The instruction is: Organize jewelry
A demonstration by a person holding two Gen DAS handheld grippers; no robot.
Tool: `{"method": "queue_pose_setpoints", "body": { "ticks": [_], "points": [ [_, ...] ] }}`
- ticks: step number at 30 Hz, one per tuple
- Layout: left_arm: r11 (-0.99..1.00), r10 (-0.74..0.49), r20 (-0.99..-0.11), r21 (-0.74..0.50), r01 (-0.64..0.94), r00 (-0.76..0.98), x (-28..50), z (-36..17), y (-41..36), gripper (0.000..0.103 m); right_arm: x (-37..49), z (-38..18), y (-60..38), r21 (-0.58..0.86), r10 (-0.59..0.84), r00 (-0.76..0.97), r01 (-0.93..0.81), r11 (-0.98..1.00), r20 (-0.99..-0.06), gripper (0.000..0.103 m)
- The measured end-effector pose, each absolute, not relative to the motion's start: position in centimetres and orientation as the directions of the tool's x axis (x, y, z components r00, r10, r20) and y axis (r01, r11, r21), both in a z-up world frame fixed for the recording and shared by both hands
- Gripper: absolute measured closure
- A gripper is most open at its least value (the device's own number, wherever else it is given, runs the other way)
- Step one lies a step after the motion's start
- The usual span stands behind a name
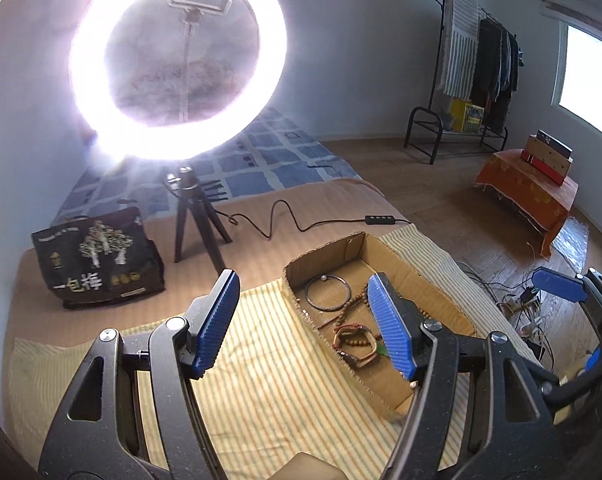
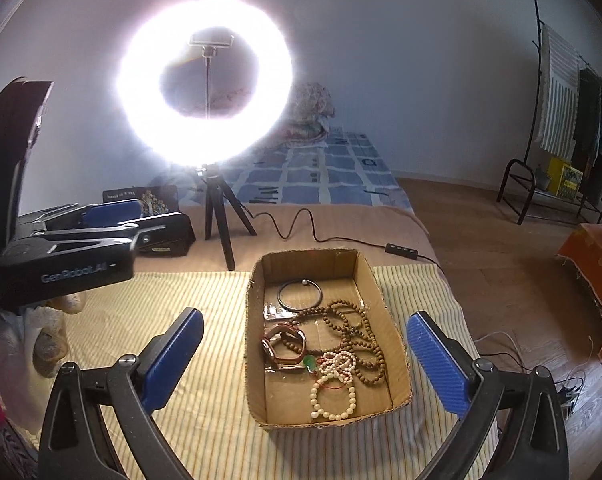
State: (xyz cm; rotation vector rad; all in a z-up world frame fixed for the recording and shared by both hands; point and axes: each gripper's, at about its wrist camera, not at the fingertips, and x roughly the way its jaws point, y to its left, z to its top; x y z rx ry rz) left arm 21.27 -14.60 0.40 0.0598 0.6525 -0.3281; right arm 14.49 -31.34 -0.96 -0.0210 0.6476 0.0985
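A lit ring light (image 2: 205, 92) is seen on a small black tripod (image 2: 223, 216), with a phone clamp (image 2: 212, 41) held inside the ring. A black cable (image 2: 297, 226) is run from the tripod to an inline switch (image 2: 401, 251). A black bag with white printing (image 1: 97, 258) is set left of the tripod. A striped yellow cloth (image 2: 189, 300) is spread over the tan surface. A clothes rack (image 1: 477, 76) is placed by the far wall, and an orange-draped low table (image 1: 529, 196) stands beneath the window (image 1: 589, 80).
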Motion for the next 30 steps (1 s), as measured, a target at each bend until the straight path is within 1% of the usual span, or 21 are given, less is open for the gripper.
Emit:
{"method": "queue_pose_setpoints", "body": {
  "ticks": [6, 8, 9, 10, 17, 22, 25, 29, 30],
  "points": [
    [0.951, -0.257, -0.578, -0.009, 0.309, 0.774, 18.0, 1.8, -12.6, 0.034, 12.5, -0.1, -30.6, 0.002, 0.078, 0.810, -0.094, 0.996, -0.581, 0.000],
    [0.953, -0.252, -0.568, -0.008, 0.302, 0.783, 16.7, 2.3, -11.8, 0.030, 11.8, 0.0, -30.3, -0.006, 0.075, 0.814, -0.096, 0.995, -0.576, 0.000],
    [0.955, -0.251, -0.561, -0.011, 0.296, 0.789, 16.2, 2.5, -11.4, 0.025, 11.5, 0.1, -30.2, -0.010, 0.074, 0.816, -0.097, 0.995, -0.574, 0.000],
    [0.956, -0.253, -0.552, -0.015, 0.294, 0.795, 15.5, 2.7, -11.0, 0.023, 11.2, 0.1, -30.2, -0.014, 0.072, 0.817, -0.097, 0.995, -0.572, 0.000],
    [0.954, -0.263, -0.506, -0.012, 0.299, 0.821, 11.2, 4.2, -9.1, 0.022, 9.1, 0.5, -29.7, -0.032, 0.060, 0.834, -0.093, 0.995, -0.548, 0.000],
    [0.948, -0.282, -0.490, -0.009, 0.319, 0.825, 8.7, 4.3, -8.8, 0.013, 8.0, 1.0, -29.9, -0.035, 0.050, 0.853, -0.080, 0.996, -0.519, 0.000],
    [0.945, -0.271, -0.480, 0.030, 0.324, 0.835, 7.1, 4.2, -9.2, 0.010, 7.8, 1.2, -30.0, -0.031, 0.052, 0.859, -0.079, 0.996, -0.509, 0.000],
    [0.940, -0.269, -0.475, 0.059, 0.335, 0.838, 5.6, 4.0, -9.6, 0.009, 7.7, 1.4, -30.0, -0.025, 0.056, 0.865, -0.080, 0.996, -0.498, 0.000],
    [0.941, -0.263, -0.477, 0.067, 0.333, 0.839, 5.3, 3.9, -9.7, 0.003, 7.7, 1.3, -30.0, -0.025, 0.056, 0.866, -0.079, 0.997, -0.496, 0.000]
  ]
}}
